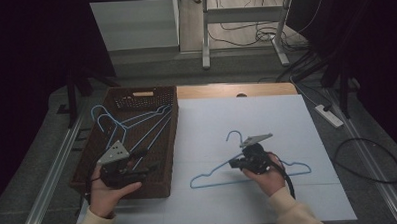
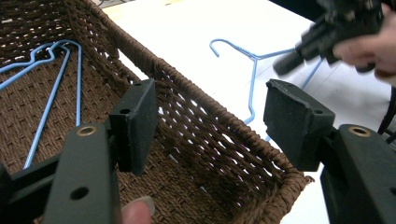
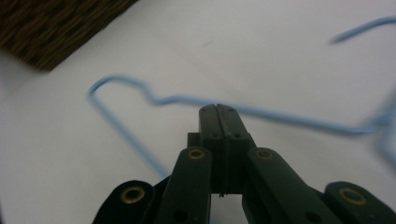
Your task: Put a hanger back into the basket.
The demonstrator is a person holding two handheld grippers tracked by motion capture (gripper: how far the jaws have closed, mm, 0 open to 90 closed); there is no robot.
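Hanger-handling scene: the counter point(image 1: 266, 114) carries a pale sheet, with a brown woven basket point(image 1: 161, 186) standing at its left edge. Inside the basket lie several blue wire hangers point(image 1: 137, 125), hooks toward the far left corner. One more blue wire hanger point(image 1: 216, 174) lies flat on the sheet to the right of the basket, hook pointing away from the person, apart from the basket wall. The left gripper point(image 1: 143, 170) is held in the left hand point(image 1: 107, 195) over the near end of the basket; in the left gripper view its fingers point(image 2: 137, 123) stand wide apart with nothing between them, straddling the basket's near right wall. The right gripper point(image 1: 236, 163), held in the right hand point(image 1: 269, 177), sits over the middle of the lone hanger. In the right gripper view its fingers point(image 3: 219, 121) are pressed fully together, tips at the hanger's upper wire; whether they pinch that wire cannot be told.
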